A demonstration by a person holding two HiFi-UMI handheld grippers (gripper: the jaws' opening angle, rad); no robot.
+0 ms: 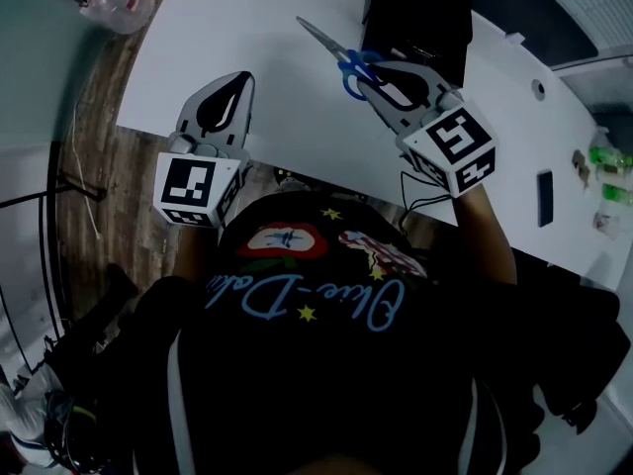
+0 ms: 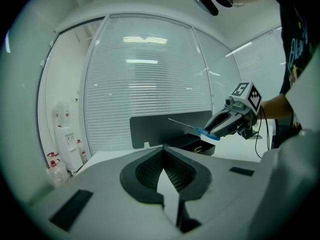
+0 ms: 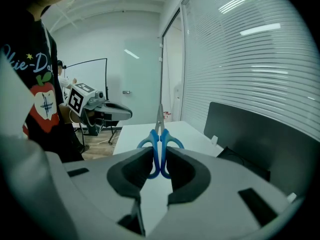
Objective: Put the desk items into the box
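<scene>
A grey panel (image 2: 160, 129) is standing upright at the back of the white table (image 1: 247, 57), well beyond both sets of fingers. Clear bottles (image 1: 117, 6) are sitting off the table's far left corner, well out to the side of the left fingers. A flat black slab (image 1: 545, 198) is lying on the table, out to the right of the right fingers. Nothing is standing between either pair of fingers and the black box (image 2: 192, 145).

The box is sitting open in front of the panel, ahead of the right fingertips and slightly to their right. From here I cannot tell what is lying inside it.

The right gripper (image 3: 160, 154) is clamping the blue-handled scissors (image 3: 159, 139) by the handle loops, its pads pressing on them from both sides. The scissors are hanging above the table, close to the box's near edge. Their long axis is running straight on from the fingers, with the closed blades pointing away past the fingertips and angling toward the left gripper's side.

The left gripper (image 2: 163, 151) is hovering over the table's near edge, well apart from the box. Its fingertips are meeting, with nothing between them.
</scene>
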